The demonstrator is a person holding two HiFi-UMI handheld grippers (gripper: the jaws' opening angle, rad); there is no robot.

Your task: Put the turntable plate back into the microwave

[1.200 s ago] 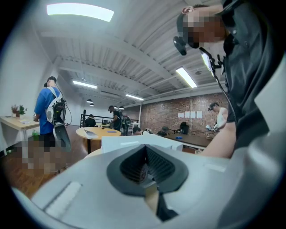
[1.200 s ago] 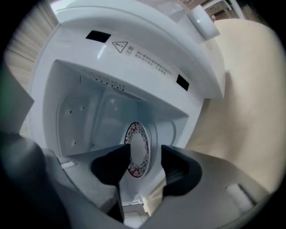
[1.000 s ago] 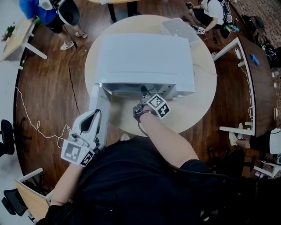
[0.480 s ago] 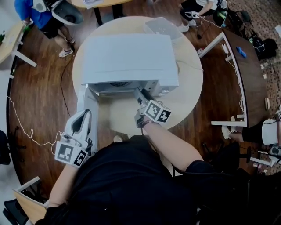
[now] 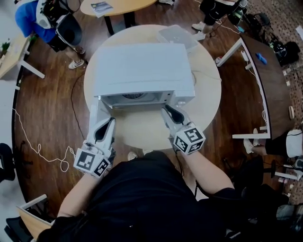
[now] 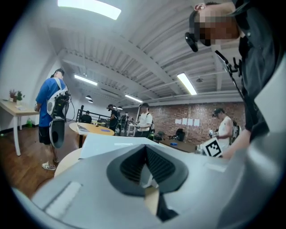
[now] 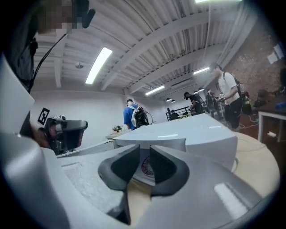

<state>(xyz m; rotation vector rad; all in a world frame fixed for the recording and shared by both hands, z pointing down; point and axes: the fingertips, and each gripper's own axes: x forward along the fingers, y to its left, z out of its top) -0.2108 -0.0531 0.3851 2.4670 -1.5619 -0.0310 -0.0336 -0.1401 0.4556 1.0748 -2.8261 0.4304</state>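
Observation:
The white microwave (image 5: pixel 142 66) stands on the round table (image 5: pixel 208 108) with its door (image 5: pixel 97 116) swung open to the left. In the cavity a round dark shape (image 5: pixel 134 96) shows; in the right gripper view a round disc with red print (image 7: pixel 145 166) lies there, seemingly the turntable plate. My right gripper (image 5: pixel 167 109) hovers just in front of the opening's right side. Its jaws are closing, a narrow gap remains and nothing is between them. My left gripper (image 5: pixel 110 121) is beside the open door, its jaws together and empty.
A clear plastic box (image 5: pixel 177 34) sits on the table behind the microwave. A white-framed desk (image 5: pixel 265 71) stands to the right, a yellow table (image 5: pixel 118 5) at the back. People stand around the room's edges. A cable (image 5: pixel 42 142) runs over the wooden floor at left.
My right gripper has come out of the microwave's mouth, risen and rolled upright, and its jaws have narrowed. My left gripper has shifted a little toward the door.

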